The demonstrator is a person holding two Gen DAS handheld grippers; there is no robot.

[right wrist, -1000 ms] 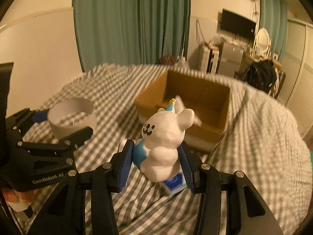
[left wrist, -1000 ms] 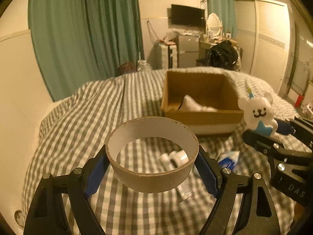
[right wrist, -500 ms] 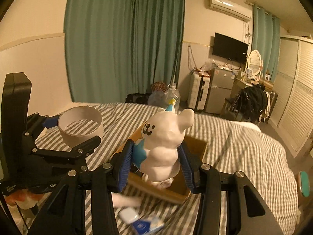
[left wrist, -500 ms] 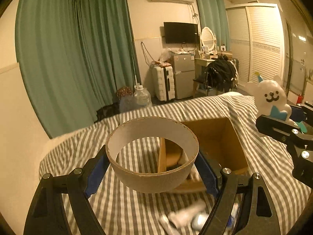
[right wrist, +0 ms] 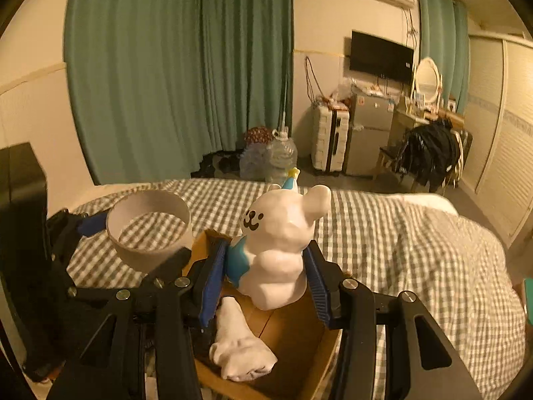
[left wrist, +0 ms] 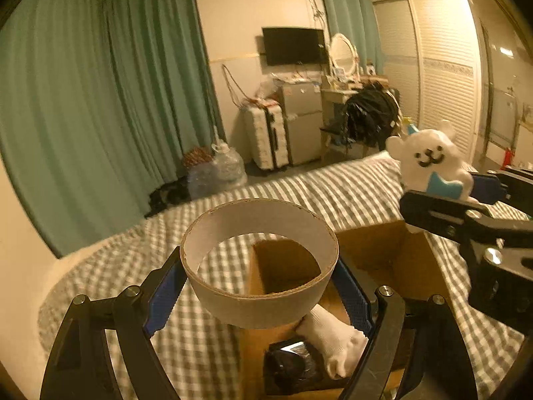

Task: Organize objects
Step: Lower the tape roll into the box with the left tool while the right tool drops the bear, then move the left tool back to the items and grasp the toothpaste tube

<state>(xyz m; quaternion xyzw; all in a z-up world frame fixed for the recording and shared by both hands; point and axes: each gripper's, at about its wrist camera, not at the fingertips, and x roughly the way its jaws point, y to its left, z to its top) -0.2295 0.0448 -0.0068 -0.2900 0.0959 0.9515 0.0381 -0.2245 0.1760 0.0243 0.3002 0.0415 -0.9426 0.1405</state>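
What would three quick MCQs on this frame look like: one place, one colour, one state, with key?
1. Where is the rolled white sock?
A. on the checked bedspread
B. inside the brown cardboard box
C. in a gripper

2. What colour are the curtains?
A. green
B. red
C. white

3. What does the right gripper hold?
A. nothing
B. the cardboard ring
C. the white bear figurine

Key: B, the sock lies on the box floor; A, green drapes behind the bed; C, the pads clamp the bear, while the left gripper holds the ring.
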